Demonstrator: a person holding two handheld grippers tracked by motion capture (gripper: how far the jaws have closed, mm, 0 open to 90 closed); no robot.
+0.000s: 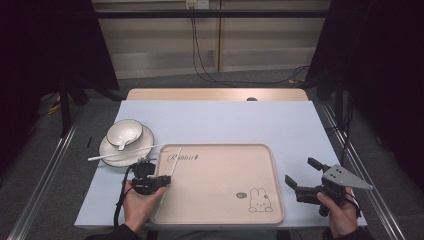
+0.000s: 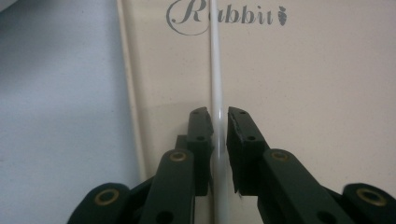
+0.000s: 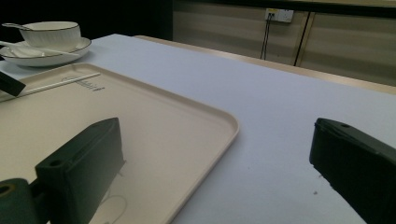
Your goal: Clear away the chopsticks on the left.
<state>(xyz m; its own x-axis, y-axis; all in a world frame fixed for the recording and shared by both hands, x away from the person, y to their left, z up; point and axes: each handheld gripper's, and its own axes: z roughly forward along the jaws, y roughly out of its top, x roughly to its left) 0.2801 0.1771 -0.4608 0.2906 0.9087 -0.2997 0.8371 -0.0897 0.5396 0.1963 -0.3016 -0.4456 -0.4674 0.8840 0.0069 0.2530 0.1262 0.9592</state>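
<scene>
Right gripper [image 3: 219,163], jaws wide apart with nothing between them. Below and between the jaws, corner of beige tray [image 3: 187,116] on pale blue table [image 3: 261,93]. Far beyond the left jaw, white chopstick [image 3: 60,83] lying on tray near printed lettering; farther off, bowl [image 3: 51,35] with spoon [image 3: 16,26] on plate [image 3: 46,58].
</scene>
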